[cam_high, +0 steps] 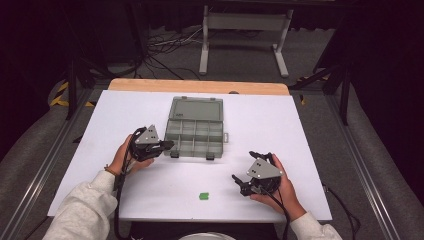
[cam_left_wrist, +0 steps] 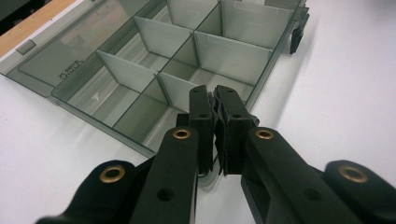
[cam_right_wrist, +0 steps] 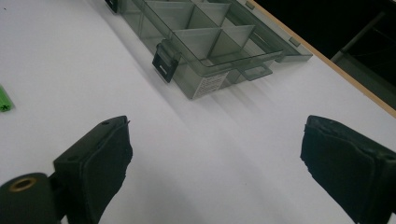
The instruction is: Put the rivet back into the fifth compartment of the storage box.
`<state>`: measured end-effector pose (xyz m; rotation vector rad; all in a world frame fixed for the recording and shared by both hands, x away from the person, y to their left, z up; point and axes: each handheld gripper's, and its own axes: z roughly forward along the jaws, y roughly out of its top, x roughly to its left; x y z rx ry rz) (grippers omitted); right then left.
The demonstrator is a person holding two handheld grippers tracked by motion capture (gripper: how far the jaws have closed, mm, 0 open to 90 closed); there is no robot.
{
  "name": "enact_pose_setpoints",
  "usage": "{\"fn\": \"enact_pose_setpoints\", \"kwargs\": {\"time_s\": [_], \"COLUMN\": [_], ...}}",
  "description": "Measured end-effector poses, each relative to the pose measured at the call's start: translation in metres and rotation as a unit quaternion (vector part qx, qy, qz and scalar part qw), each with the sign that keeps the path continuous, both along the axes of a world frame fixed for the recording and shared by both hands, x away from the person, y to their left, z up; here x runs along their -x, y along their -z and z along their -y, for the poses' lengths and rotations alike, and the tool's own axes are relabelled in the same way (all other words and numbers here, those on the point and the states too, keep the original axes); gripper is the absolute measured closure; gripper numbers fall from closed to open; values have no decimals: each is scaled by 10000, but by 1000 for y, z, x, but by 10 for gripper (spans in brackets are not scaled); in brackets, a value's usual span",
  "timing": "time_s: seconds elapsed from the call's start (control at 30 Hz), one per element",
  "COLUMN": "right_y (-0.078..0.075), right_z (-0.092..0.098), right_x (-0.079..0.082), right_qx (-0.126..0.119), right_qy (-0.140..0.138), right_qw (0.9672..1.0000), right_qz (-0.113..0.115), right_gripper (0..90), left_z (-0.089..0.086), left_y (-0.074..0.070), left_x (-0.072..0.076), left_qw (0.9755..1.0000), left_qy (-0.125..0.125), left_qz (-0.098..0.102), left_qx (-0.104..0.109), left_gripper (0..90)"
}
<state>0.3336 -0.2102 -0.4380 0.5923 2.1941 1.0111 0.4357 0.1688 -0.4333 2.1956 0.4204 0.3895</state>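
Two grippers flank the open organizer box (cam_high: 194, 132) at the table's middle. The left gripper (cam_left_wrist: 216, 100) is clenched on the box's near wall; the right gripper (cam_right_wrist: 215, 154) sits released, near-right of the box. A green piece (cam_high: 203, 196) lies nearer than the box.

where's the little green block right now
In the high view the green block lies on the white table near its front edge, just left of the right gripper.

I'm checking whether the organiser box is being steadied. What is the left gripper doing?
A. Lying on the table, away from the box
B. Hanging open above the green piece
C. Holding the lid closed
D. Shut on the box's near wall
D: in the left gripper view the left gripper has its jaws pinched together over the near wall of the open box.
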Motion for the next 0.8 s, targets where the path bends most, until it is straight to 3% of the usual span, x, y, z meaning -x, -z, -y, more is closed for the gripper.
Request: {"fn": "enact_pose_setpoints", "kwargs": {"time_s": [0.43,0.8], "right_y": [1,1], "right_z": [-1,-1], "right_x": [0,0], "right_qx": [16,9], "right_qy": [-10,-8], "right_qw": [10000,10000], "right_qz": [-16,-29], "right_gripper": [94,94], "left_z": [0,-2], "left_y": [-1,-7], "left_x": [1,5], "left_qw": [10000,9997], "left_qy": [-23,4], "left_qz": [73,250], "left_qx": [6,-21], "left_gripper": [858,776]}}
